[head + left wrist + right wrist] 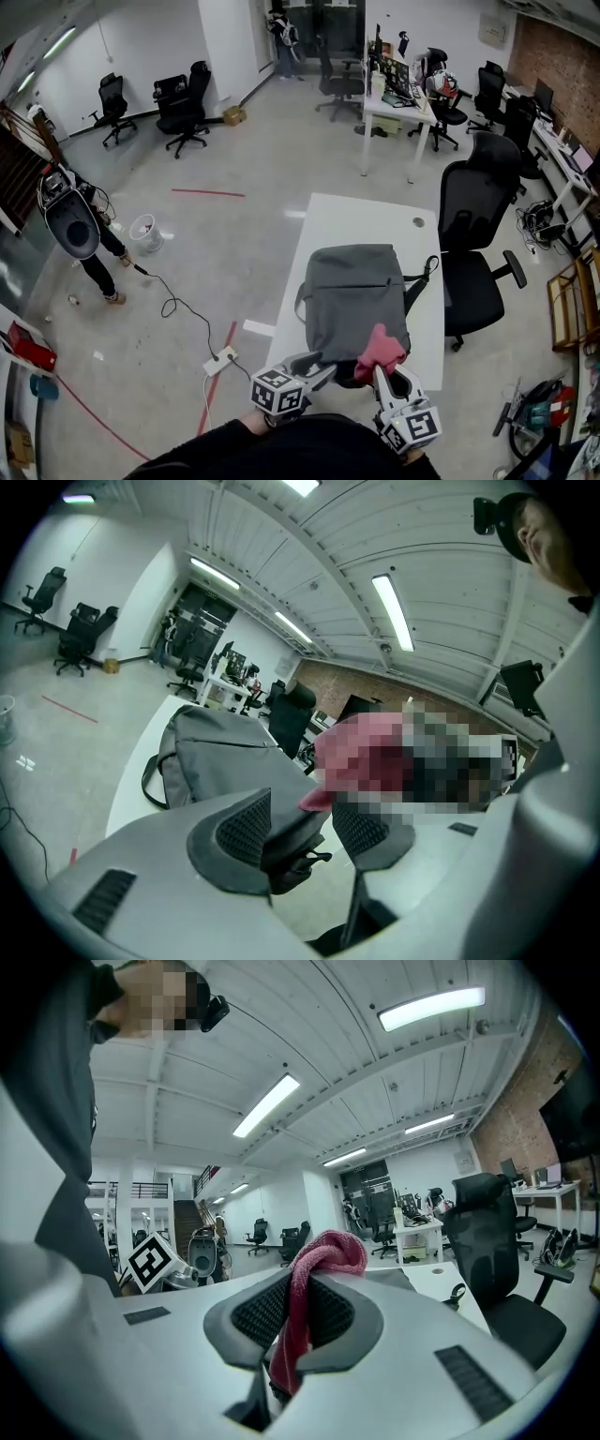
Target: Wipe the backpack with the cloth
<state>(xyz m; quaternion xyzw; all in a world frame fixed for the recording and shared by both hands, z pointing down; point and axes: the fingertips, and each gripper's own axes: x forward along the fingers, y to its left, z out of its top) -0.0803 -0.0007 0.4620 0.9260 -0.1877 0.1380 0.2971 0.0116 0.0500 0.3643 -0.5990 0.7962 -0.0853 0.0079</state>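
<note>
Grey backpack (354,295) flat on the white table (361,220), front panel up, near end just ahead of both grippers. Soft fabric shell, seemingly light and slack: likely to ruck or slide on the smooth top under a firm stroke, so best pinned at the near bottom corner or by a strap, not at the middle of the panel. Pink cloth (380,349) bunched on the near right part of the pack, limp and towel-like, easy to drag but apt to fold under itself. Clamped between the closed pads of the right gripper (302,1307), one fold above them and a tail hanging below. Left gripper (300,822) at the near left corner, jaws wide apart, a fold of grey fabric and a black buckle between them. Fabric close against one pad, a gap showing at the other, so seemingly not yet pinched. Loose black strap (424,274) trailing off the pack's right side onto the tabletop, a possible snag for any stroke toward that edge. Black office chair (478,230) just beside the right side of the table, perhaps near enough to crowd the right arm. On the floor to the left, a power strip (223,356) with its cable. Well beyond that, a standing person (82,234). Neither in the way of wiping.
</note>
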